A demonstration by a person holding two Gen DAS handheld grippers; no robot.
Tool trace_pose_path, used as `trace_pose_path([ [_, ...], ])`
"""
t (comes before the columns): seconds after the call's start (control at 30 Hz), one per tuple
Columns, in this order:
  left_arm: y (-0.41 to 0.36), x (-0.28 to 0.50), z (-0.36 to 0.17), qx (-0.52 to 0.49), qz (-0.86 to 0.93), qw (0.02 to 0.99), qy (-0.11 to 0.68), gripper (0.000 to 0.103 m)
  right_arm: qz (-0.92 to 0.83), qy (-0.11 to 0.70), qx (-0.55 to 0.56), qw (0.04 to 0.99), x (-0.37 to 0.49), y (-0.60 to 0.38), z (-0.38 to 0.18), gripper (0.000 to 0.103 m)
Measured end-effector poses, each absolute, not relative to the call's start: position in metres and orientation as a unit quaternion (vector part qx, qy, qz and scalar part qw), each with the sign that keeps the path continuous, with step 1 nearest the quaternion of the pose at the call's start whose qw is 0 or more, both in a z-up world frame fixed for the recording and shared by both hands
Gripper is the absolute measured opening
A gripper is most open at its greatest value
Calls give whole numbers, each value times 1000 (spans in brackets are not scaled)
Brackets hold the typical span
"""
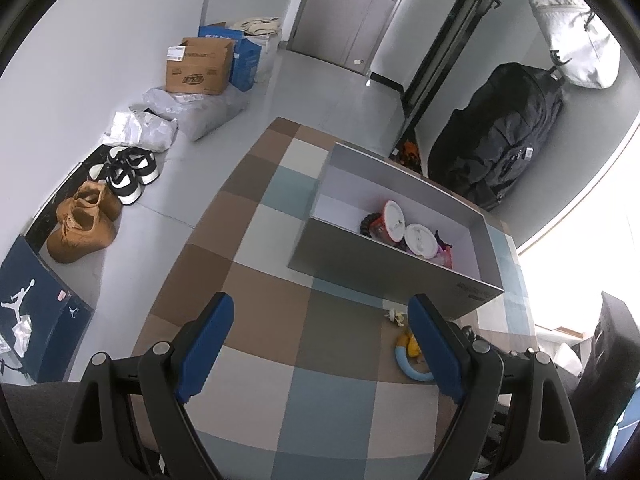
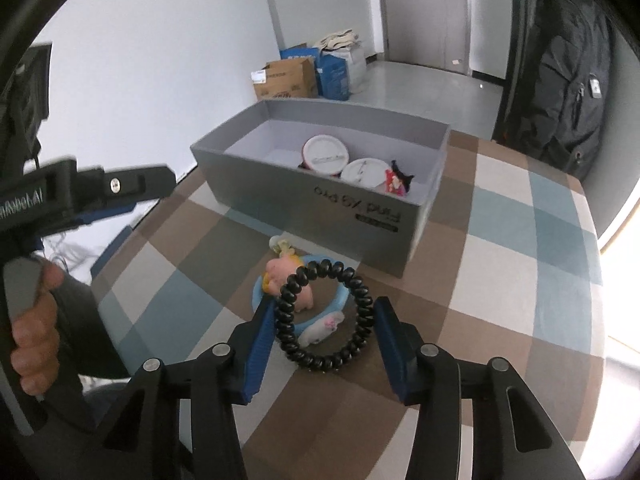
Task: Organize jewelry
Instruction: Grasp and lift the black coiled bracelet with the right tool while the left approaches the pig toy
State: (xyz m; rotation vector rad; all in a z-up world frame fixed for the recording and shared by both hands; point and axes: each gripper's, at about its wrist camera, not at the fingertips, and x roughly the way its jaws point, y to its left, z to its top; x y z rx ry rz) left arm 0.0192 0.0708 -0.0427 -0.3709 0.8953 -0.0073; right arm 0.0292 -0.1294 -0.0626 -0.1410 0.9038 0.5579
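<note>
R gripper (image 2: 325, 334): jaws part-closed w/ the black coil hair tie (image 2: 326, 316) standing upright between them. The left pad touches the coil's left side; the right pad looks just shy of it, so can't call it a firm clamp yet. Prob. squeezing across the ring's width so it holds shape for a lift. Tie stands on the checked tablecloth (image 2: 500, 280), near side, just in front of a blue ring w/ pink plush charm (image 2: 280, 280) and a small white charm (image 2: 320, 330).

Far of those: grey box (image 2: 320, 208), open top, already holding two round white-faced badges (image 2: 324, 158) plus a small dark-haired figure charm (image 2: 398, 180). Looks like the collect bin, hence tie likely goes there next.

L gripper (image 1: 320, 344): jaws wide apart, nothing between, hovering over the cloth left of the box; a hand (image 2: 34, 320) grips its handle. Prob. idle, kept out of R's way.
</note>
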Motion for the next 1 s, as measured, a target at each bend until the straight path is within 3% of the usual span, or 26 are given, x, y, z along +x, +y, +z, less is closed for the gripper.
trace_pose_path([
  [0.73,15,25,-51,-95,-62,886,450,85,224,407,28,885,40,-192,-31,46],
  [1.0,-9,28,-60,-50,-73,879,469,56,220,404,47,887,41,-206,-27,46],
])
